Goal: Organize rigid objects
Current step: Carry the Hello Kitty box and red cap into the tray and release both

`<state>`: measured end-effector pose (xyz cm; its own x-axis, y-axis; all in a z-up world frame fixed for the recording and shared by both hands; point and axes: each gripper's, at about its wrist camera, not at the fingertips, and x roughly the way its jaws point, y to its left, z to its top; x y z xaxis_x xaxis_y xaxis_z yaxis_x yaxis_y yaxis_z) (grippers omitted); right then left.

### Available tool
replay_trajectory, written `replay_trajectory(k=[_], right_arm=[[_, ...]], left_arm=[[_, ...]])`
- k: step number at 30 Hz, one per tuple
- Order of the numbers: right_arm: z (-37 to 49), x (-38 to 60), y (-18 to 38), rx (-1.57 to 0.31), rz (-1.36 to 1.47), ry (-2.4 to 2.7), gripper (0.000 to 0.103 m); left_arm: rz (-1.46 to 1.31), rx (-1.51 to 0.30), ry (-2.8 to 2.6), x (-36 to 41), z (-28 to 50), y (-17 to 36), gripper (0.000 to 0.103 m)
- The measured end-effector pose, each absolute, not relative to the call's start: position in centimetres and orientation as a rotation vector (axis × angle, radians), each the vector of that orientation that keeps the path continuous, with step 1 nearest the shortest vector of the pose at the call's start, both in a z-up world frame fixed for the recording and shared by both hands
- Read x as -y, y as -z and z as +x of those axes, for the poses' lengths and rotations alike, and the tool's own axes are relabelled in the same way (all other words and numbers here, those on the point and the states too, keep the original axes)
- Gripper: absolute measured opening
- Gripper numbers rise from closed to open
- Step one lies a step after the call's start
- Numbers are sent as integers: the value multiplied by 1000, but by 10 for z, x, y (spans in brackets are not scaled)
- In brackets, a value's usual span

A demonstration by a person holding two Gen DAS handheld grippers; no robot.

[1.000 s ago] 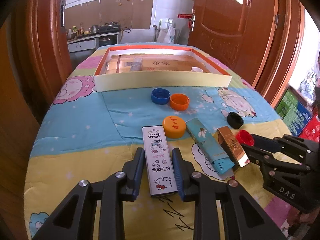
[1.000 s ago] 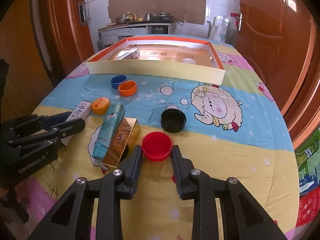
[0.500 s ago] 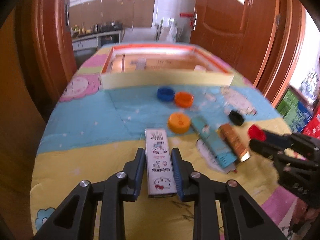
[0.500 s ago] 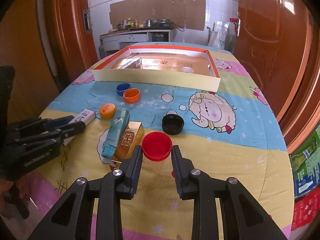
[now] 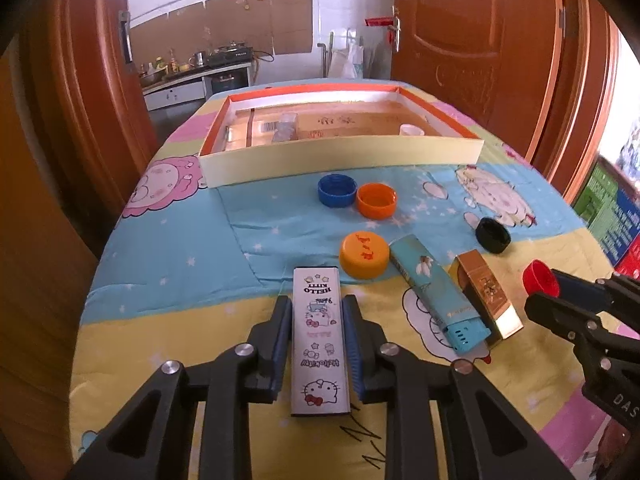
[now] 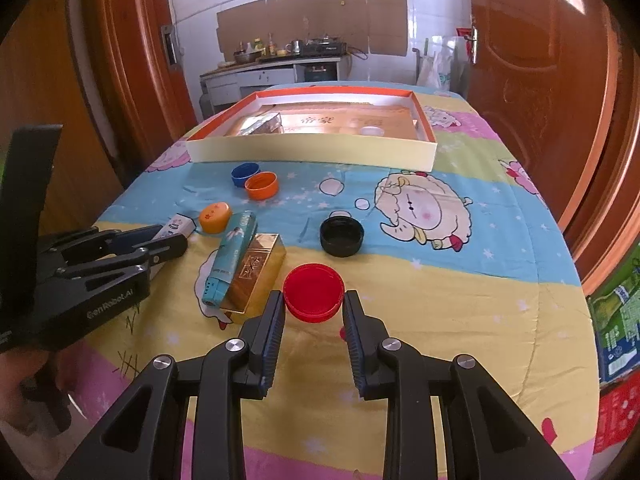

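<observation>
Hello Kitty box point(image 5: 319, 340) runs lengthwise away from us, clamped along its sides by our left gripper point(image 5: 316, 340) (print upside down). Our right gripper point(image 6: 313, 316) pinches the red cap point(image 6: 314, 292).

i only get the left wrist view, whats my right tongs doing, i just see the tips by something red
Observer: The right tongs are closed on the round red plastic cap, one finger on each side of it.
Operator: which way up is that cap
Observer: Closed side up; the right wrist view shows its flat red top.
Operator: and the black cap, open or closed side up
Observer: The round black plastic cap lies open side up; its hollow inside shows.
Operator: anything in the tray on the left
Observer: A silvery foil-wrapped box lies in the left end of the shallow orange-rimmed cardboard tray.
</observation>
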<state>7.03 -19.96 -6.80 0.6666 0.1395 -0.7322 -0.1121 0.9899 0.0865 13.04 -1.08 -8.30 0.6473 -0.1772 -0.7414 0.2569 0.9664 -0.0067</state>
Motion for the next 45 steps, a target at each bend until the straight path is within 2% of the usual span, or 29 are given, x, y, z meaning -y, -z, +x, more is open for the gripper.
replay_trajectory(k=[12, 20, 28, 36, 45], right_arm=[[73, 202, 47, -774, 15, -158, 30], [94, 206, 11, -696, -21, -198, 30], [150, 223, -13, -675, -30, -218, 30], [223, 242, -18, -708, -34, -239, 30], [317, 257, 9, -810, -16, -243, 30]], left_arm=[[80, -730, 290, 9, 120, 38, 26], [92, -671, 324, 18, 148, -5, 26], [93, -616, 322, 39, 199, -33, 26], [74, -679, 314, 61, 272, -29, 26], [36, -803, 310, 75, 346, 9, 26]])
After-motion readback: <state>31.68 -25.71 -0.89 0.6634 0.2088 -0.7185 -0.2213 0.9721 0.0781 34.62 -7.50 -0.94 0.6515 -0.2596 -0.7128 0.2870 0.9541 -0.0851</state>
